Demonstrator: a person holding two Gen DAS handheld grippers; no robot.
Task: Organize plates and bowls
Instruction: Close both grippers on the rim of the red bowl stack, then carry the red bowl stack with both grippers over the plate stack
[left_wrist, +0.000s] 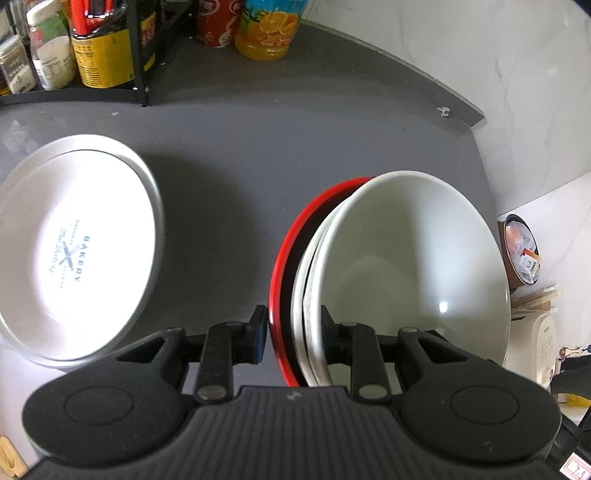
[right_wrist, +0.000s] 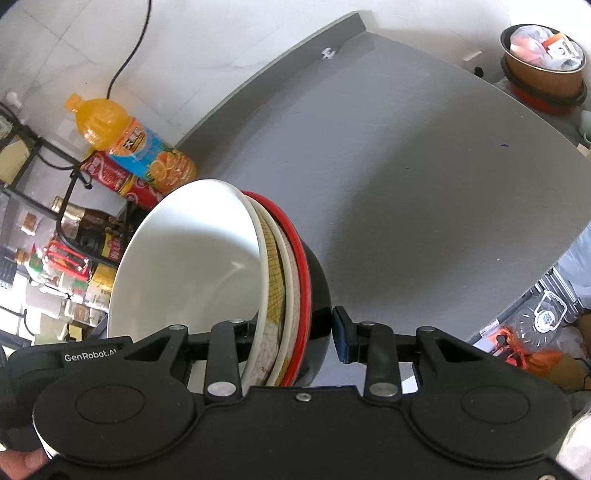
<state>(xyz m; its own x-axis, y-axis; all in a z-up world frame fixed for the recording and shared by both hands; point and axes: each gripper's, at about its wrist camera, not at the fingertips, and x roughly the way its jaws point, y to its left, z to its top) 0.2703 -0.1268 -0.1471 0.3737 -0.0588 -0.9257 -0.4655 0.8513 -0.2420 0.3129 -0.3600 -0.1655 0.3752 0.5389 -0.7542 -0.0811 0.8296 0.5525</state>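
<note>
A nested stack of bowls is held between both grippers above the grey counter (left_wrist: 240, 147). The top bowl is plain white (left_wrist: 413, 266), under it is a patterned white bowl (right_wrist: 275, 295), and the outer one is black with a red rim (left_wrist: 284, 258). My left gripper (left_wrist: 293, 334) is shut on the stack's near rim. My right gripper (right_wrist: 295, 332) straddles the stack's rim from the other side, its right pad (right_wrist: 341, 338) just off the black wall. A stack of white plates (left_wrist: 74, 251) printed "BAKERY" lies at the left.
A black rack with sauce and spice bottles (left_wrist: 99, 55) stands at the back left. An orange juice bottle (left_wrist: 269, 33) and a red can (left_wrist: 214, 26) stand beside it. A brown pot with packets (right_wrist: 543, 62) sits off the counter's far edge.
</note>
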